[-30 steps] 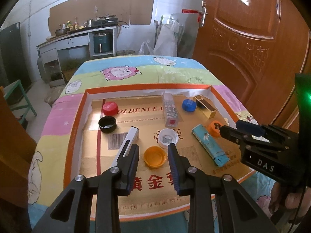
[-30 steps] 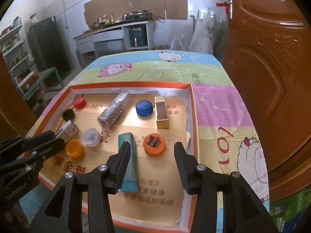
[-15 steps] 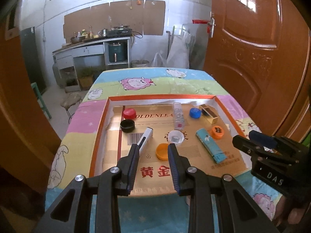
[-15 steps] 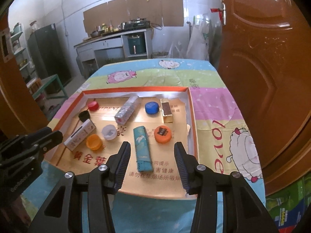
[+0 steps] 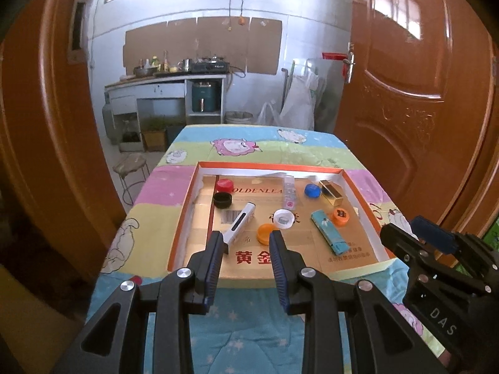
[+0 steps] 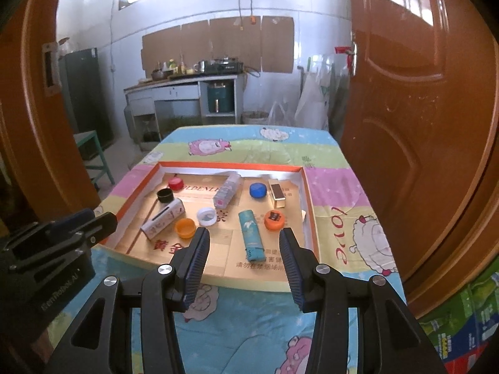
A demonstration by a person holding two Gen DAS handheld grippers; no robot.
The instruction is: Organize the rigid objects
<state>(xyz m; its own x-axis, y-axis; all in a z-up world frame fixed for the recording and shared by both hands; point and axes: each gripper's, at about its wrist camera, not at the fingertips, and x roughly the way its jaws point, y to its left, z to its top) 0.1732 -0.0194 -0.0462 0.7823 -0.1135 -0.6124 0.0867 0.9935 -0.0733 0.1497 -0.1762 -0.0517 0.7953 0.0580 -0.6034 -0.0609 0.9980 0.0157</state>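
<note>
Both grippers, left and right, hang short of the tray's near edge, jaws spread and empty, so I see everything: caps and boxes lie scattered inside it, unsorted.

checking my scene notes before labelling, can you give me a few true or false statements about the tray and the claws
1. The left claw holds nothing. True.
2. The teal box stands upright in the tray. False: it lies flat.
3. The blue cap lies beside the gold box. True.
4. The right claw grips the orange cap. False: its jaws are open and empty, short of the tray.
5. The red cap sits at the tray's near edge. False: it is by the far edge, next to the black cap.
</note>
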